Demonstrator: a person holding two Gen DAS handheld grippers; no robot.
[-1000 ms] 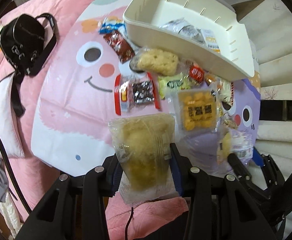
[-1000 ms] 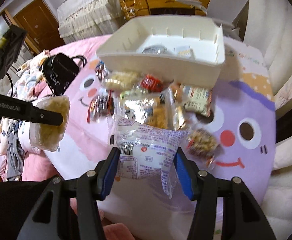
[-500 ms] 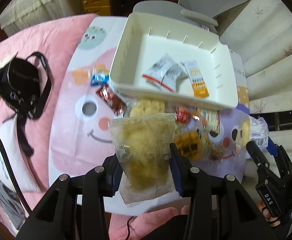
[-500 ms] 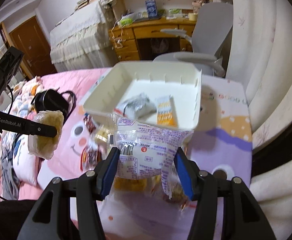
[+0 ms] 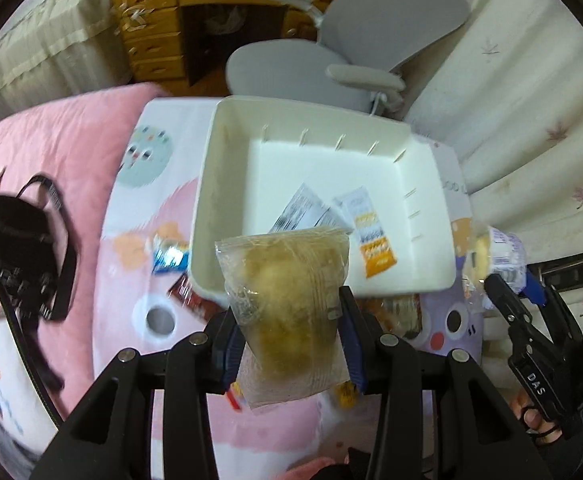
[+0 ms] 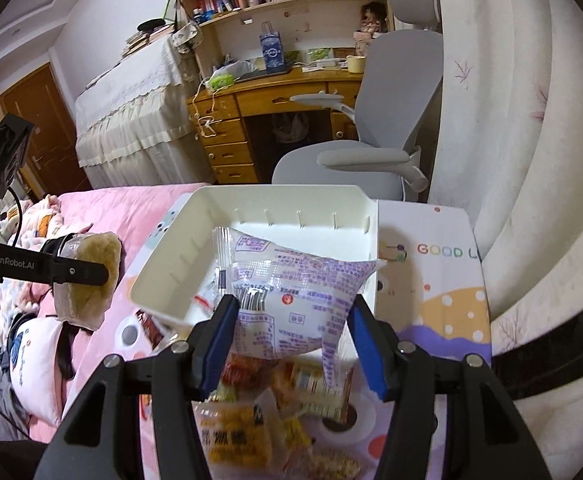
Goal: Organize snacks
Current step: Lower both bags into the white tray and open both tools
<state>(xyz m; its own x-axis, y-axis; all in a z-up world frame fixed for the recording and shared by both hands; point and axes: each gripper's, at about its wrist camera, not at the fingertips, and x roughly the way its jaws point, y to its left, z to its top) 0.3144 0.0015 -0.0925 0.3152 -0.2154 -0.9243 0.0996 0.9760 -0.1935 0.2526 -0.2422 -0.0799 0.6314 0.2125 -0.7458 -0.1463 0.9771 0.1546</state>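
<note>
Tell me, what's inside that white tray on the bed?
Inside the white tray lie a silvery packet and an orange-and-white packet. The held bun bag covers part of the near edge, so more could hide there.

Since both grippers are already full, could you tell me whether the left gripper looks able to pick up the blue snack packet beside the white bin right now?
Probably not: the left gripper is shut on a clear-wrapped yellow cake, so nothing else fits.

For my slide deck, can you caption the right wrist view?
Right gripper carries a purple-printed snack bag toward the white bin; left gripper holds a clear-wrapped yellow pastry.
</note>
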